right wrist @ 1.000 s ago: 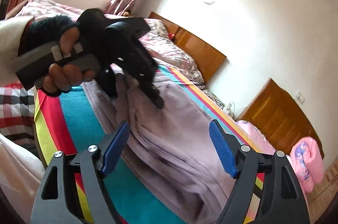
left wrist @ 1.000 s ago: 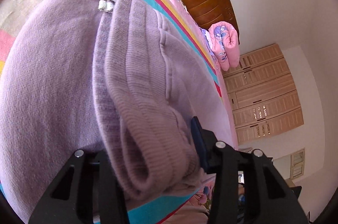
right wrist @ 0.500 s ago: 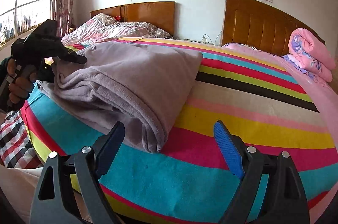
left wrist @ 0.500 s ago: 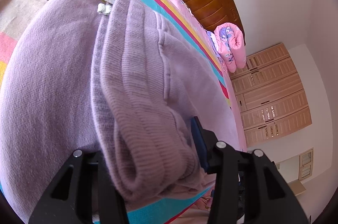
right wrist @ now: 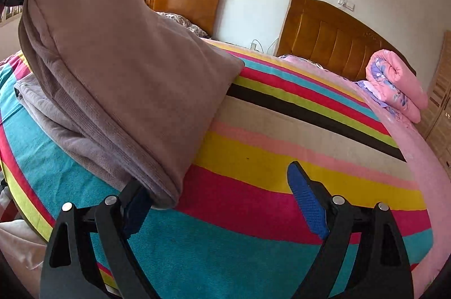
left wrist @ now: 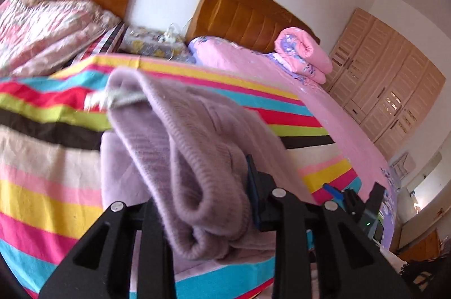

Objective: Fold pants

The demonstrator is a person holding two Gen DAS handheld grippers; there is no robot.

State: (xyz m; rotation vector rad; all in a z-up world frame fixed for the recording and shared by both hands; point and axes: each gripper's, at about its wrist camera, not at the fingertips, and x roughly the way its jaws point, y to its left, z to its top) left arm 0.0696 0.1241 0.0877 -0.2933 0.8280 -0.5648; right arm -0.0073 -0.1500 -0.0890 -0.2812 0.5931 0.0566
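gripping the ribbed waistband of the soft lilac knit pants (left wrist: 197,152), left gripper (left wrist: 203,214) lifts it; right gripper (right wrist: 222,194) (jaws wide) has the fold's corner by its left finger.

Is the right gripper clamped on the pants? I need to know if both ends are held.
No: the right gripper stands open, the pants only touching its left finger, nothing between the pads.

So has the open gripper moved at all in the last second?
Yes. The right gripper has swung toward the headboard and closed in on the pants hem.
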